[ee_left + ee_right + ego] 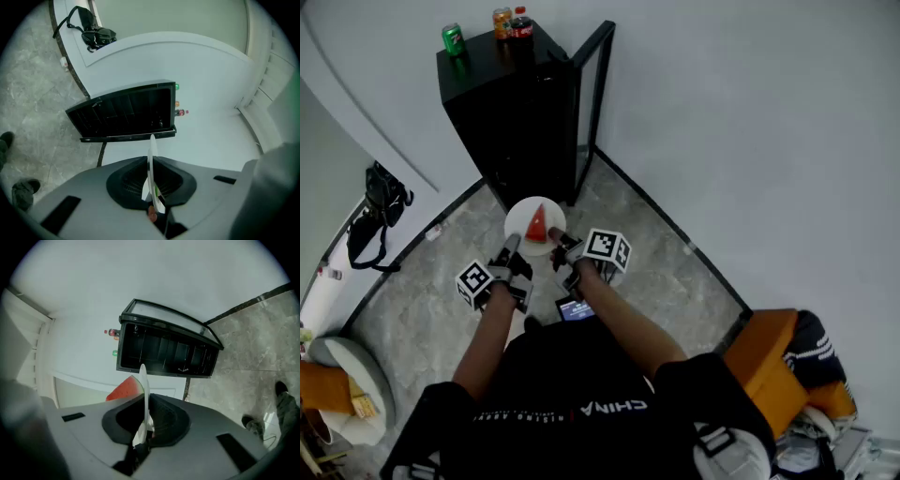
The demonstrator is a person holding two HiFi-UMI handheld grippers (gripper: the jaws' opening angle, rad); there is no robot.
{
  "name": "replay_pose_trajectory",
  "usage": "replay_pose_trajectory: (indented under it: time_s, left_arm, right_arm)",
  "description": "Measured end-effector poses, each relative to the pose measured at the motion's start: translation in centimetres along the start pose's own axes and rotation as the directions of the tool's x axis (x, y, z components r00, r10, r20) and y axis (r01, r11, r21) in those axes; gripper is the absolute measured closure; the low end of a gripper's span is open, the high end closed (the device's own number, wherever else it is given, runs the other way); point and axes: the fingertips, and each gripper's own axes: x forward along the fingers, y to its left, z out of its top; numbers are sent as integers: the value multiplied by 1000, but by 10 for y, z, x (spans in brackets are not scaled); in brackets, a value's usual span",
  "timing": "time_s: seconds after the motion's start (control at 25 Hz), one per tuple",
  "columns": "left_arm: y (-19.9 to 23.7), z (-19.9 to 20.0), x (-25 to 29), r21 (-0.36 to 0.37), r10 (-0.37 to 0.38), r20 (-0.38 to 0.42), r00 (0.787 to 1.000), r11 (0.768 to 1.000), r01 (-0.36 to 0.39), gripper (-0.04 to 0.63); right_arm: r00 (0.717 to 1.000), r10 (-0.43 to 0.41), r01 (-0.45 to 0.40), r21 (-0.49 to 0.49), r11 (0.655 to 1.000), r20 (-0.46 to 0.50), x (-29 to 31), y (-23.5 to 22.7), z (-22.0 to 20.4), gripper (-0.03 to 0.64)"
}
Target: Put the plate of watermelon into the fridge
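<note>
A white plate carrying a red watermelon slice is held level in front of the black fridge, whose glass door stands open. My left gripper is shut on the plate's near-left rim and my right gripper is shut on its near-right rim. In the left gripper view the plate shows edge-on between the jaws, with the open fridge ahead. The right gripper view also shows the plate edge-on, the watermelon slice beside it, and the fridge beyond.
Three drink cans stand on the fridge top: a green can, an orange can and a red can. A black bag hangs at the left wall. An orange seat is at the right. The person's feet stand on grey marble floor.
</note>
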Motion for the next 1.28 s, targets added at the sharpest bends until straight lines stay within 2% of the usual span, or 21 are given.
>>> replay_pose_trajectory:
  time_s: [0.2,0.32,0.64,0.92,1.12,1.28]
  left_arm:
    - [-6,0,5,7,-44,-4,999,999,44,563]
    - [-3,2,4,32,-29,-6,1000,999,29,563]
    - [-7,0,5,36,-47,-5,999,998,47,563]
    - [-1,0,5,70,-9,-18,1000,998,11,563]
    - [4,-3,8,50,-3,-15,1000,999,4,563]
    - [1,-4,9,65,-13,-14,1000,998,14,565]
  right_arm:
    - [1000,5,-5,-9,1000,-6,3,0,2,588]
    - [1000,4,-5,-12,1000,-9,4,1,3,588]
    - [1000,19,-20,-28,999,-15,4,2,5,588]
    - [1000,5,-6,-44,999,-24,6,0,3,588]
    - [1000,7,-8,-43,999,-27,7,-5,7,588]
    - [999,7,-9,-52,999,-32,5,-5,8,588]
